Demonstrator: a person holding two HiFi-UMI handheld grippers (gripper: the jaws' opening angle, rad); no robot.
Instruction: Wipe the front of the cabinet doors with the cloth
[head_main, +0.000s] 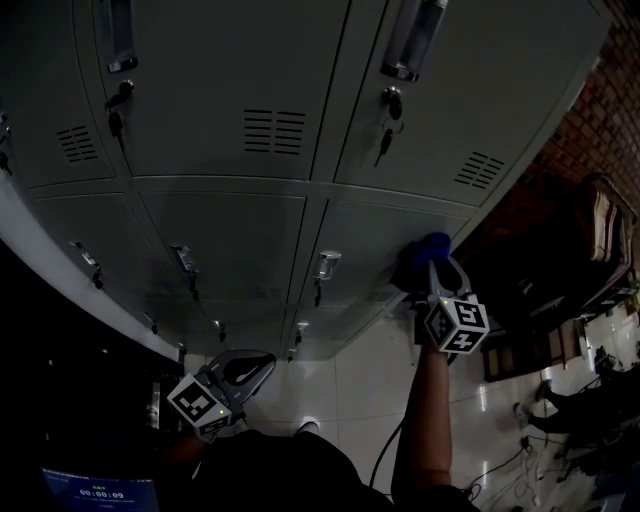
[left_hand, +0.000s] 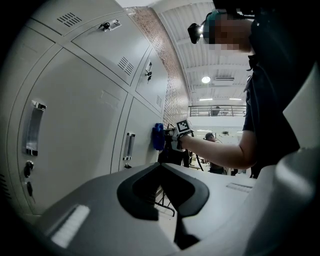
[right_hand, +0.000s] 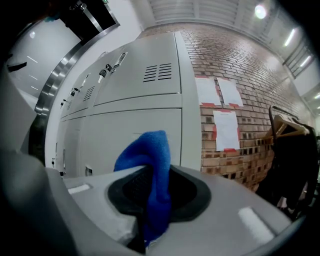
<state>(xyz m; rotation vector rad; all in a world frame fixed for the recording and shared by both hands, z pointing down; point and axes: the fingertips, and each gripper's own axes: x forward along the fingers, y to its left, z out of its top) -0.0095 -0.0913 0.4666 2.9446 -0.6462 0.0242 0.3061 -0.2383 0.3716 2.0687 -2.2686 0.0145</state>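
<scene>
Right tool (head_main: 430, 262): jaws pinched on a blue cloth (right_hand: 150, 155).
- The cloth is a fuzzy, terry-like fabric. A folded hump stands above the tips and a tail hangs down between the dark pads.
- In the left gripper view the cloth (left_hand: 158, 136) sits against the face of a cabinet door (left_hand: 142, 135), directly ahead of the tool's tips.
- In the head view the cloth (head_main: 425, 250) lies near that door's (head_main: 380, 240) outer edge.

Left tool (head_main: 262, 365): jaws pressed together with nothing between them (left_hand: 161, 166). It is held low, well apart from the doors and from the right tool.

Writing
- Both marker cubes (head_main: 457, 325) carry black-and-white square codes and no text.
- Three paper sheets (right_hand: 226, 130), edged with red tape, hang on the brick wall (right_hand: 225, 65) to the right of the right tool. Their print is too small to read.
- A small screen (head_main: 100, 492) below the left tool shows timer-style digits, which are not legible for certain.

Materials and shapes
- The doors are smooth grey painted sheet metal, flat rectangular panels.
- Each door has a block of louvred vent slots (head_main: 274, 131), a recessed shiny pull (head_main: 327, 265) and a lock. Several locks have keys (head_main: 386, 140) hanging in them.
- The floor (head_main: 340, 390) beneath both tools is pale glossy tile.
</scene>
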